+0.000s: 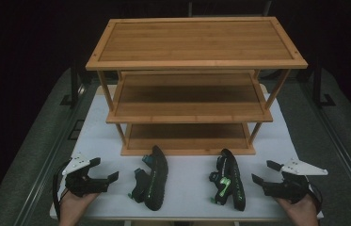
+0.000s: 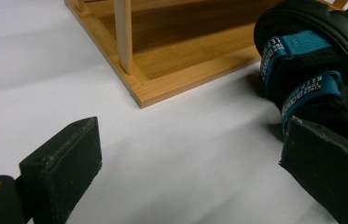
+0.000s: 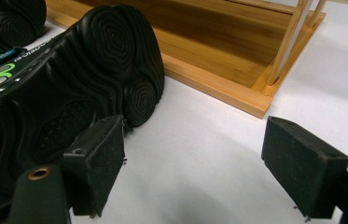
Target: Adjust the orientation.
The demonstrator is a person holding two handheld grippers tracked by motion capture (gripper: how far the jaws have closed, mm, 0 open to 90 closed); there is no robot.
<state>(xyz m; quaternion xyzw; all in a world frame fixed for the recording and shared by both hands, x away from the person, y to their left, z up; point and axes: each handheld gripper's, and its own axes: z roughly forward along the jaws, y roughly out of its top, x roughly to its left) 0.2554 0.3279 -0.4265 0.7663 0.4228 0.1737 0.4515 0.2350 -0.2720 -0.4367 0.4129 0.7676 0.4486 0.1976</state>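
Observation:
Two black sandals lie on their sides on the white table, in front of a three-tier bamboo rack point(image 1: 189, 113). The left sandal point(image 1: 154, 179) has teal straps point(image 2: 302, 70). The right sandal point(image 1: 229, 181) carries green markings and turns its ridged sole point(image 3: 83, 88) toward the right gripper view. My left gripper point(image 1: 105, 169) rests open at the table's left front, left of the left sandal, its jaws spread wide point(image 2: 195, 168) over bare table. My right gripper point(image 1: 262, 172) rests open at the right front, right of the right sandal, with nothing between its jaws point(image 3: 199, 163).
The rack's bottom shelf point(image 2: 185, 60) sits low on the table, with a thin upright post at each corner point(image 3: 288, 42). All three of its shelves are bare. The white tabletop point(image 1: 187, 165) ends just below the hands. Dark floor and rails flank the table.

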